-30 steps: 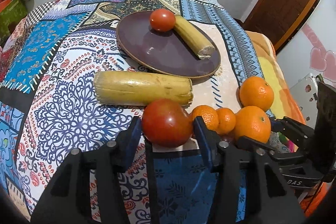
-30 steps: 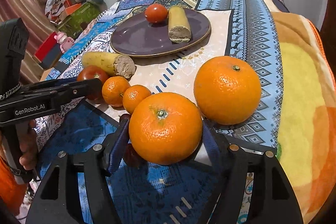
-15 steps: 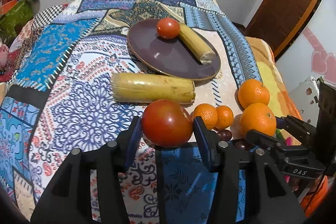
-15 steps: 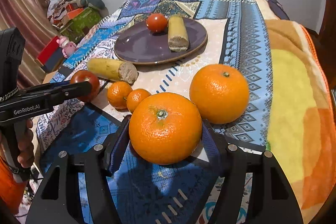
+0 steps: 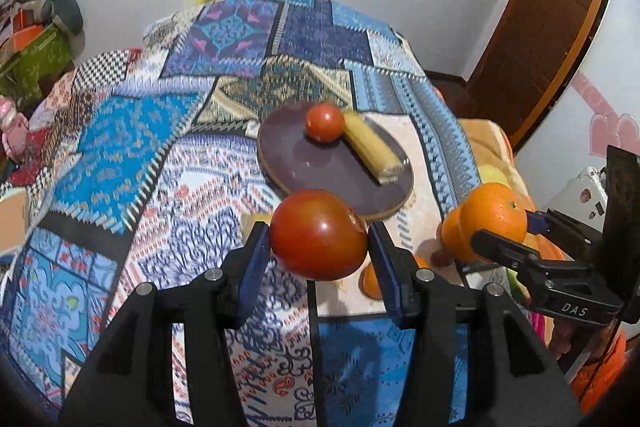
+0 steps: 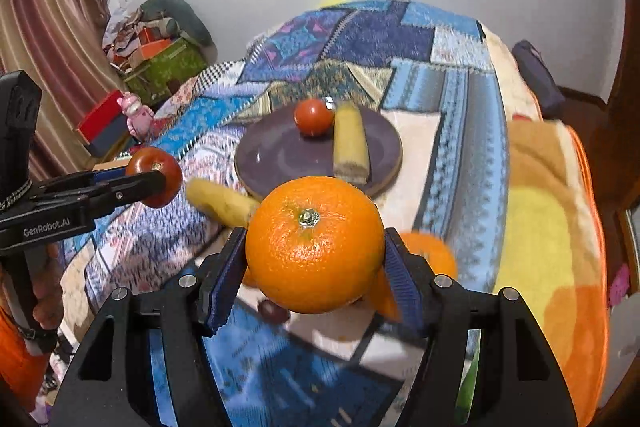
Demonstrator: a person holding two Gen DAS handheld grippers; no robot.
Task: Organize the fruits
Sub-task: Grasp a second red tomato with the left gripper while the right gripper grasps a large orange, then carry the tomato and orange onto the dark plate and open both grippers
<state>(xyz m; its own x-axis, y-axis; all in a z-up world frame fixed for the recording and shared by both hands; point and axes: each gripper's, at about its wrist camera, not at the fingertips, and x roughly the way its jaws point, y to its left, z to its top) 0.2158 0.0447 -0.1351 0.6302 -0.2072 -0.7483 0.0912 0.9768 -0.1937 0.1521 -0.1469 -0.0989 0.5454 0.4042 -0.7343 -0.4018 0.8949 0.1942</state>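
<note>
My left gripper [image 5: 318,247] is shut on a red tomato [image 5: 318,234] and holds it above the patterned cloth; it also shows in the right wrist view [image 6: 158,177]. My right gripper [image 6: 314,251] is shut on a large orange [image 6: 314,245], lifted off the table; it shows in the left wrist view [image 5: 494,219] too. A dark purple plate [image 5: 320,167] further back holds a small tomato [image 5: 325,123] and a banana piece [image 5: 372,151]. A second banana piece [image 6: 222,203] lies in front of the plate.
Another orange [image 6: 430,251] and small oranges [image 5: 372,281] lie on the cloth below the grippers, with a dark grape [image 6: 274,311]. An orange-yellow blanket [image 6: 552,235] covers the right side. Boxes and clutter [image 6: 160,59] stand at the far left. A brown door [image 5: 540,19] is at right.
Both grippers have risen from the cloth, carrying the tomato and the orange upward. The plate and loose fruit now sit lower and further away in both views.
</note>
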